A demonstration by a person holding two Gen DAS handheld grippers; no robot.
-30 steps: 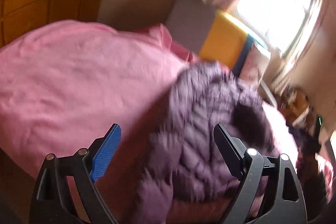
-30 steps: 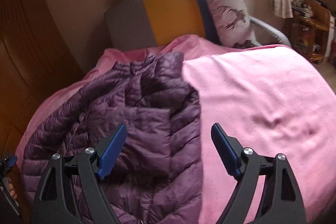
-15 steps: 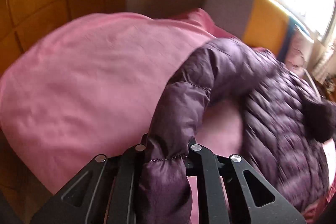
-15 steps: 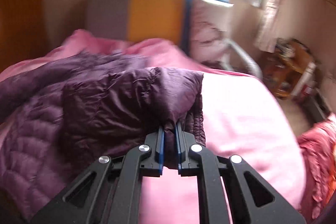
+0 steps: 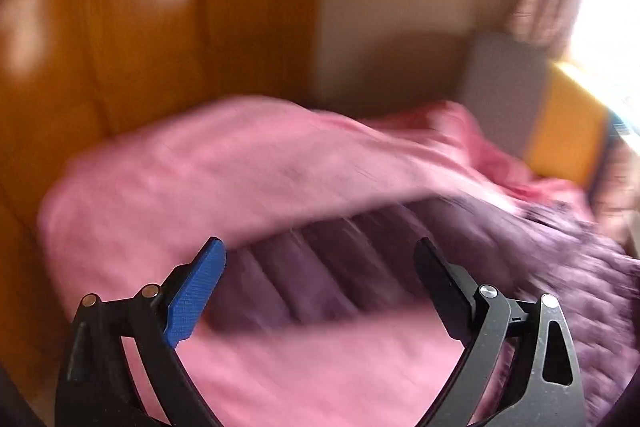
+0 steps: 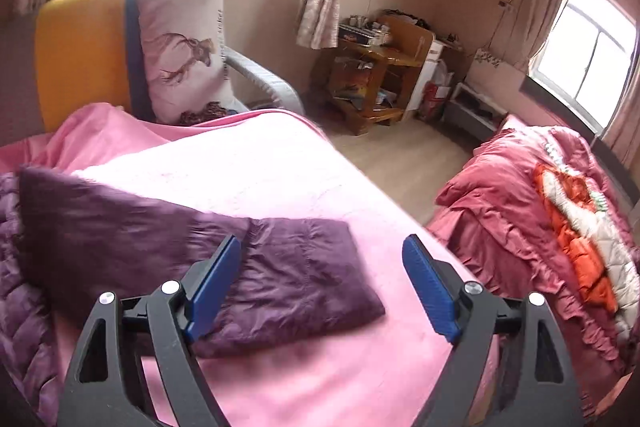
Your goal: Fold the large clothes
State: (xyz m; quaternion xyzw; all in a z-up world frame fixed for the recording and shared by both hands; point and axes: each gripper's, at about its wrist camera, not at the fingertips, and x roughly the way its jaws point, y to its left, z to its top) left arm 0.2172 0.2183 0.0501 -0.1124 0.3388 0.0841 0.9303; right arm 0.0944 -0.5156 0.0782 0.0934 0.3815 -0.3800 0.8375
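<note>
A purple quilted puffer jacket (image 6: 120, 227) lies on the pink bed cover (image 6: 280, 167). One sleeve (image 6: 304, 267) is spread flat out to the right in the right wrist view. My right gripper (image 6: 322, 259) hovers just above that sleeve, its jaws opening wide, nothing pinched between them. In the blurred left wrist view the other sleeve (image 5: 320, 275) stretches across the pink cover (image 5: 200, 179). My left gripper (image 5: 320, 263) is over it with jaws opening wide, the pads clear of the cloth.
A yellow, grey and blue headboard (image 6: 80, 43) with a deer-print pillow (image 6: 180, 47) stands at the bed's far end. A wooden wardrobe (image 5: 120, 27) is on the left. Right of the bed lie floor (image 6: 400, 155), a cluttered wooden shelf (image 6: 380, 67) and red bedding (image 6: 520, 219).
Both grippers closed on a sleeve each, drew the sleeves outward from the jacket body, then let go. Both now stand wide open over the spread sleeves.
</note>
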